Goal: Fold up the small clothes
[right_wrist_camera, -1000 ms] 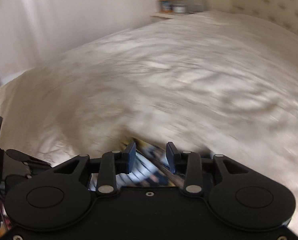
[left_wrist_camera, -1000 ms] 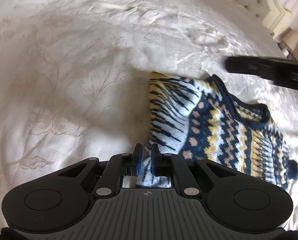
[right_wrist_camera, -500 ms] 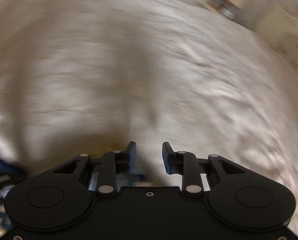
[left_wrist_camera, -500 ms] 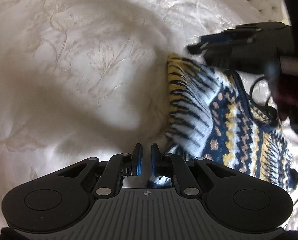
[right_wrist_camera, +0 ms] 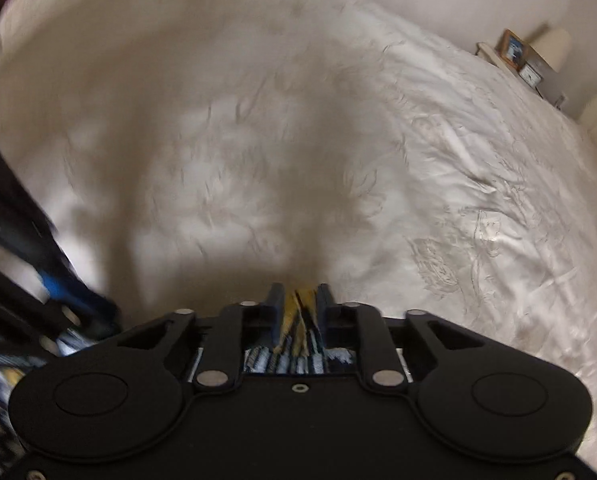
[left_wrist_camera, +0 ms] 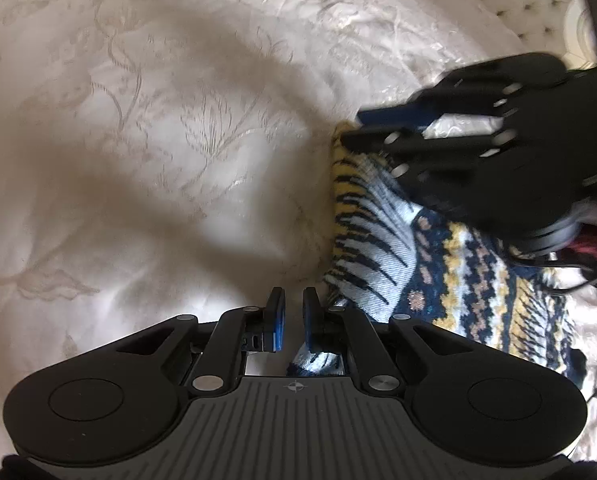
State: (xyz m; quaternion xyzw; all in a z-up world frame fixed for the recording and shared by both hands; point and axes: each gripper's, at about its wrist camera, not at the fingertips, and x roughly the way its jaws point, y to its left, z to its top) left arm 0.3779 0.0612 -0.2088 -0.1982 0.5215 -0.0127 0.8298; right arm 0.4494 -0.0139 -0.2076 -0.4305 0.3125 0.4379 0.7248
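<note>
Nearest, left gripper (left_wrist_camera: 291, 322): jaws almost together, as in both earlier frames; sweater fabric sits behind its right finger, but whether the pads actually pinch it I can't tell.
Sweater (left_wrist_camera: 454, 276): small patterned knit, navy, yellow and white, lying on the bedspread (left_wrist_camera: 146, 152) right of centre in the left view, one end under the left gripper.
Right gripper (right_wrist_camera: 301, 312): jaws have just been closing; now clamped on the yellow-striped edge of the sweater, fabric bunched between the pads. In the left view it sits at the sweater's far corner.
Change: a second ago the right gripper was off to the side with a wider gap; now it is down on the far corner, gripping.
Meaning: probably both ends of one edge are secured, so my guess is a fold-over lift comes next. Fold not yet made.
Far: nightstand (right_wrist_camera: 514, 64) with a framed picture and lamp; tufted headboard (left_wrist_camera: 514, 0).
Writing: none readable; only a small crosshair mark on the left gripper body.
</note>
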